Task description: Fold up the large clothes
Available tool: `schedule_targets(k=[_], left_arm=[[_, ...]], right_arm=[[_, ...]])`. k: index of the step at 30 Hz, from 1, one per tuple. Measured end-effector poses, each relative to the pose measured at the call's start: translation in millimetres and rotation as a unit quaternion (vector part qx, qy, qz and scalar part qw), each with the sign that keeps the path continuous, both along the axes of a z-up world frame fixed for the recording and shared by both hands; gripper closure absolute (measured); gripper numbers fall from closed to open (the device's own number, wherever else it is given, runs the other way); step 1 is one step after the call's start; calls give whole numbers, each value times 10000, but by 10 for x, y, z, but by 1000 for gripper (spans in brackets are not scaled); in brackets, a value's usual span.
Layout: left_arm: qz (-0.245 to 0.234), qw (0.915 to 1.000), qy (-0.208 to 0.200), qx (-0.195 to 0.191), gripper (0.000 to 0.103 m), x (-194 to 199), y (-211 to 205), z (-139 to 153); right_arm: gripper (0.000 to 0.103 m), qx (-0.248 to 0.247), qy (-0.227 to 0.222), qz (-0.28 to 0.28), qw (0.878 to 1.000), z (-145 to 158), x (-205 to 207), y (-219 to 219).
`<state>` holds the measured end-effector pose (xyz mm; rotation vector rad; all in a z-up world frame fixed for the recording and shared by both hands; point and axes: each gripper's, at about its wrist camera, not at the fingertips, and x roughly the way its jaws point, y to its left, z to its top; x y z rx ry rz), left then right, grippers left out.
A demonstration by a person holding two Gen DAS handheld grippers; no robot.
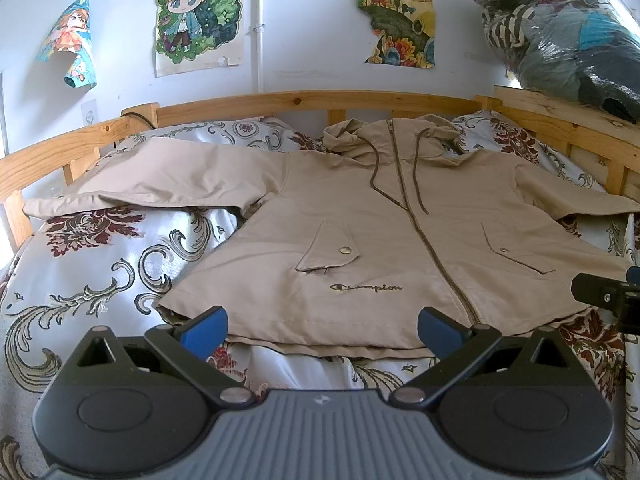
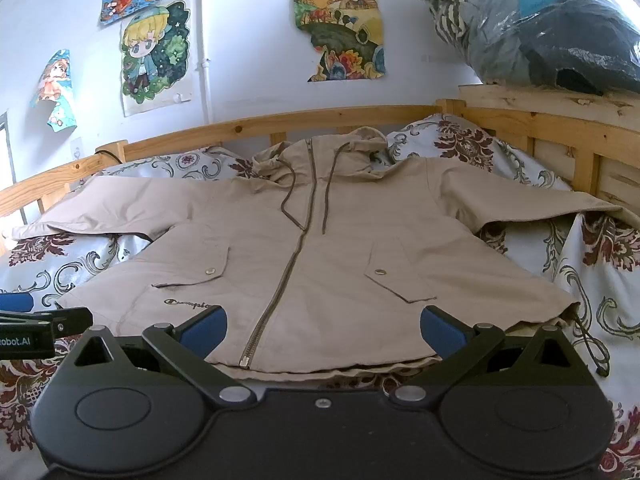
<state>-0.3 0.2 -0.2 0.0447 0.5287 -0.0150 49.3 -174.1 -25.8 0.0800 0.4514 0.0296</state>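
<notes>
A beige hooded zip jacket (image 1: 380,216) lies flat, front side up, on the bed, sleeves spread left and right, hood toward the headboard; it also shows in the right wrist view (image 2: 320,248). My left gripper (image 1: 322,330) is open and empty just before the jacket's hem, left of the zipper. My right gripper (image 2: 322,330) is open and empty at the hem, right of the zipper's end. Each gripper shows at the edge of the other's view: the right one (image 1: 608,300), the left one (image 2: 36,324).
A floral white bedspread (image 1: 100,280) covers the bed. A wooden bed rail (image 1: 300,100) runs behind the jacket and along both sides. A plastic bag of clothes (image 1: 560,36) rests on the right rail. Posters (image 1: 200,16) hang on the wall.
</notes>
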Motion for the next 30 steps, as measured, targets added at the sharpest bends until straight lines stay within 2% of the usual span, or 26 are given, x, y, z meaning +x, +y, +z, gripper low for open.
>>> schedule_targets(k=[19,30], left_arm=[[1,10000,16,-4,1,-13,14,-53],[16,9999,166,-12,1,46,-3,-91]], right_arm=[[1,24,28,1,10000,50,43,-5],[1,86,163,-103,9998,-56,58,-17]])
